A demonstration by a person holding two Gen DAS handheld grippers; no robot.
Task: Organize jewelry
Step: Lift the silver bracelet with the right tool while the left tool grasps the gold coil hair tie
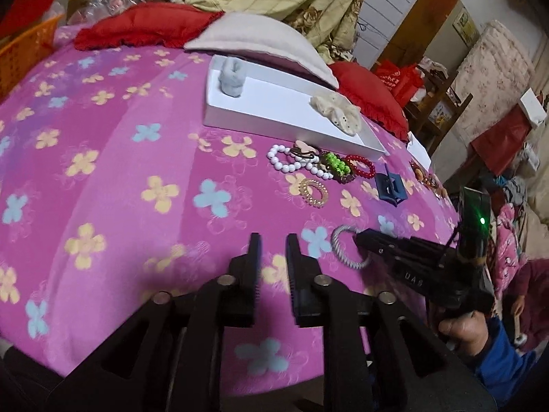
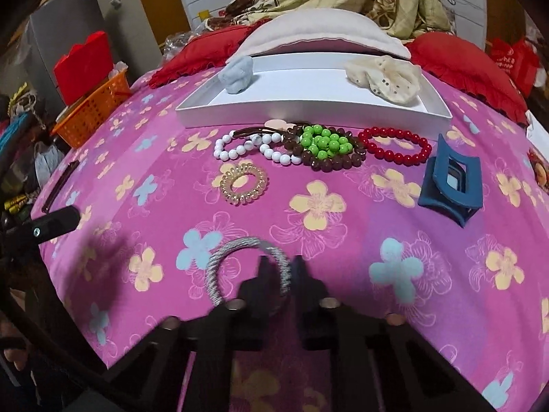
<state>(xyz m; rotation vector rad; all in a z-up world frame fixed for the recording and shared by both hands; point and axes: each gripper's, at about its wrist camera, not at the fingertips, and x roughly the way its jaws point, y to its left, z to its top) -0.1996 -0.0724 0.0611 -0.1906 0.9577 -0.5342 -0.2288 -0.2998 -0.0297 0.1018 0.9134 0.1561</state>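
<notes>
A silver corded hair tie [image 2: 233, 254] lies on the pink flowered bedspread. My right gripper [image 2: 281, 262] is shut on its right side; in the left wrist view that gripper [image 1: 357, 237] pinches the ring [image 1: 343, 247] from the right. My left gripper [image 1: 272, 240] hovers over bare cloth just left of it, jaws narrowly apart with nothing between. Farther back lie a gold spiral tie [image 2: 243, 183], a white bead bracelet [image 2: 233, 149], green beads [image 2: 324, 142], a red bead bracelet [image 2: 394, 146] and a blue claw clip [image 2: 451, 185]. The white tray [image 2: 308, 113] holds a blue scrunchie [image 2: 238, 73] and a cream scrunchie [image 2: 387, 77].
Behind the tray lie a pale pillow [image 2: 326, 31] and red cushions [image 2: 463, 65]. An orange basket [image 2: 92, 113] stands off the bed's left side. A dark hair clip [image 2: 58, 187] lies by the left edge. A hand [image 1: 459, 326] holds the right gripper.
</notes>
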